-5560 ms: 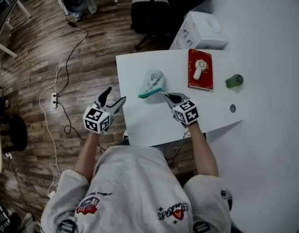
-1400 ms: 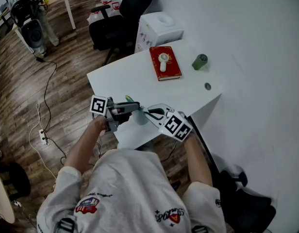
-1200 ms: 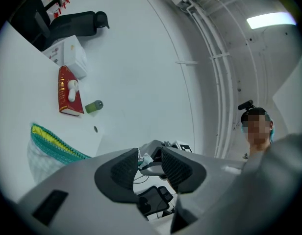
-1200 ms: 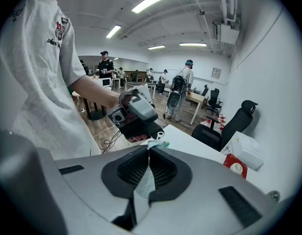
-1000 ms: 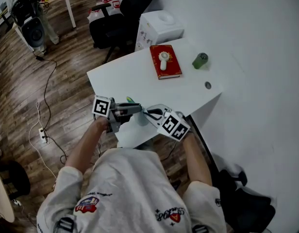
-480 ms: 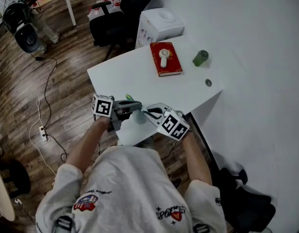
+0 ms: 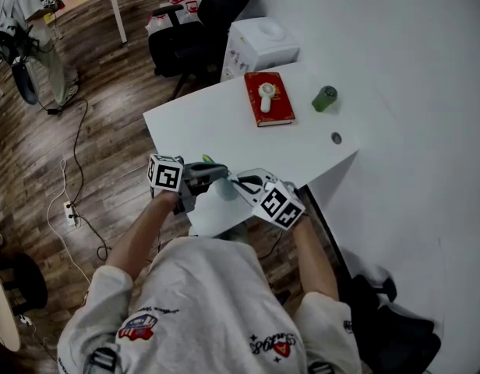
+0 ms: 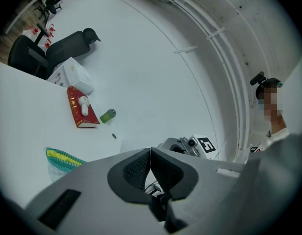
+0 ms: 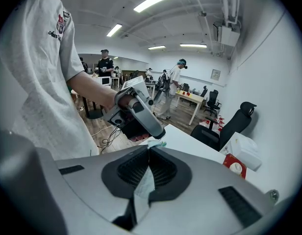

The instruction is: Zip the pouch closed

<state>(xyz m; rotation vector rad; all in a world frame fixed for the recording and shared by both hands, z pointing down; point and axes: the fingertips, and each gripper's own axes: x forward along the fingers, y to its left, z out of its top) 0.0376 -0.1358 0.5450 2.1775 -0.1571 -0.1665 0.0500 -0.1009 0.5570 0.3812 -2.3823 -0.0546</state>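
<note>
A white table [image 7: 224, 123] stands on a wooden floor [image 7: 37, 154]. Toward its far right lies a red book [image 7: 280, 106] with a small white gadget [image 7: 264, 93] on top. Just right of the book sits a green can [image 7: 326, 98], and nearer, a small dark disc [image 7: 336, 138]. Beyond the table are a white box [image 7: 259, 41] and a black office chair [image 7: 197, 22]. On the left, cables [image 7: 79, 135] trail to a power strip [image 7: 69, 215]. A person [image 7: 26, 41] stands far left.
</note>
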